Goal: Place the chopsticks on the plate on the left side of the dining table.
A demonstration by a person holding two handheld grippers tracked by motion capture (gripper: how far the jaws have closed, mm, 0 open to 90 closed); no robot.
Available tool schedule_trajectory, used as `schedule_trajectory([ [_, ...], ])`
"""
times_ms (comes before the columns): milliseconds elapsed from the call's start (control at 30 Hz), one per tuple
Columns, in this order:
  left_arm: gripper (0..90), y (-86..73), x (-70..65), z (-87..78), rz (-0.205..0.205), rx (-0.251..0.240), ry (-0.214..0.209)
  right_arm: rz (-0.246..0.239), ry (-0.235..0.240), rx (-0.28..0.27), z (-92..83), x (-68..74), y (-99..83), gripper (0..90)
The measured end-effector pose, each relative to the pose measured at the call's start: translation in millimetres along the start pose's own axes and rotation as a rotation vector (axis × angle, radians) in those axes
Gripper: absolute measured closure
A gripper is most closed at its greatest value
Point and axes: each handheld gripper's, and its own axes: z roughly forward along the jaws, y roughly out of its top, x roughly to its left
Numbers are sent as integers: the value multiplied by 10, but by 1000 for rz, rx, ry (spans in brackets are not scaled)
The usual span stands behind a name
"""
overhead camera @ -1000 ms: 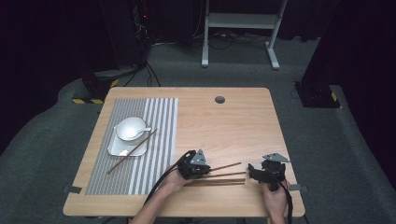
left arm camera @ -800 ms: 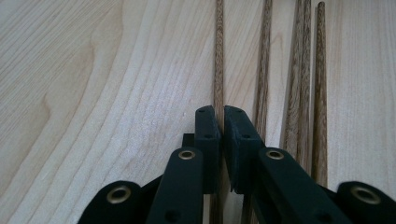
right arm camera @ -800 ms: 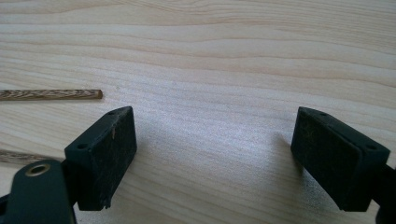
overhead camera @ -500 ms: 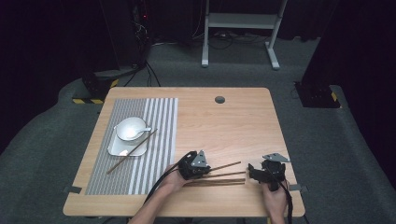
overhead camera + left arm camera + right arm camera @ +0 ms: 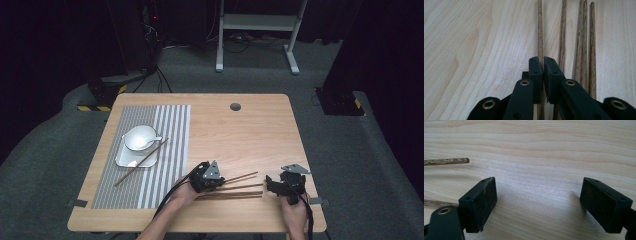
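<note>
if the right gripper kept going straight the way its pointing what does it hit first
Probably nothing soon: the right gripper has open jaws over bare table. A chopstick tip lies left of its line; depth is unclear.

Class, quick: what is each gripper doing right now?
Left gripper: shut on a chopstick.
Right gripper: open, holding nothing.

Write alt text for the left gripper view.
The left gripper has its two black jaws shut on a single brown wooden chopstick lying on the pale wood table. Three more chopsticks lie alongside, just right of the jaws, running away from the camera.
</note>
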Motion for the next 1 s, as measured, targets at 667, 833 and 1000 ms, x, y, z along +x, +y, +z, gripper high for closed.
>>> schedule_trajectory([
  [667,849,-9,23,-143,-27,-21,18,0,0,0,0,0,0,137],
  [833,849,-13,24,-190,-35,-32,24,0,0,0,0,0,0,137],
  [1000,849,-22,32,-220,-41,-31,29,0,0,0,0,0,0,138],
])
